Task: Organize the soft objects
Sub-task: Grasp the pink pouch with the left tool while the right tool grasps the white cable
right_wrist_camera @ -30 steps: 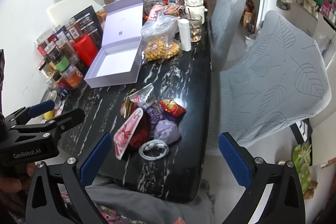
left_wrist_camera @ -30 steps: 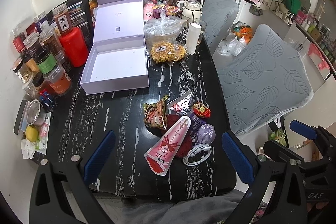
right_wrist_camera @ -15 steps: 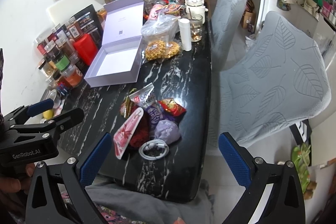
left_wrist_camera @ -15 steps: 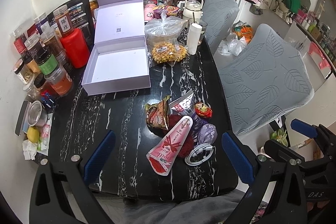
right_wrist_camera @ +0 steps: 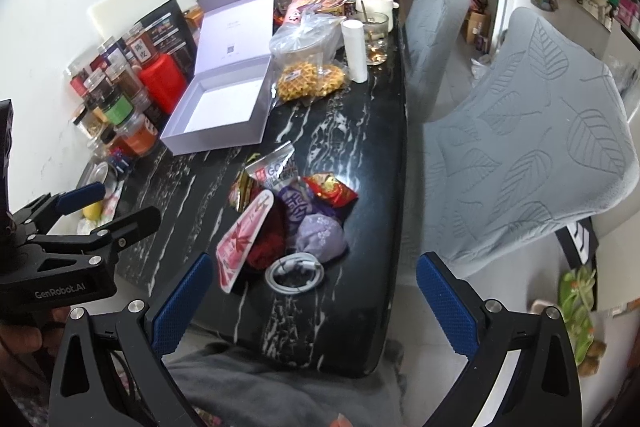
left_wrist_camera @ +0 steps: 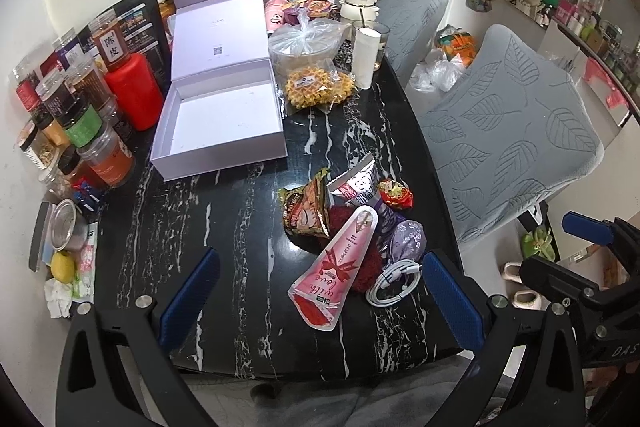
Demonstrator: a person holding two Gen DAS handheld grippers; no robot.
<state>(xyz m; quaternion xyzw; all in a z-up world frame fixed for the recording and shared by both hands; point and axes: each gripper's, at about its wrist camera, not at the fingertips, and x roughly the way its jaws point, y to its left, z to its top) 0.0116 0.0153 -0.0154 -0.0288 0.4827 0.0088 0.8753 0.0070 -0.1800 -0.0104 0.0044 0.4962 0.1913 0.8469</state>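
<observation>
Near table point(left_wrist_camera: 224, 227) front edge: heap of snack packets point(left_wrist_camera: 336, 223), coiled cable point(left_wrist_camera: 394, 281) at its right front, touching. Behind and left, apart: open box point(left_wrist_camera: 222, 123). Left of box: jars point(left_wrist_camera: 80, 115). Right of box: waffle bag point(left_wrist_camera: 318, 87). Chairs point(left_wrist_camera: 508, 131) along right side.

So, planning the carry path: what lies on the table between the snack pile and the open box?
Nothing: only bare black marble separates the snack pile from the open box, shown in both wrist views.
</observation>
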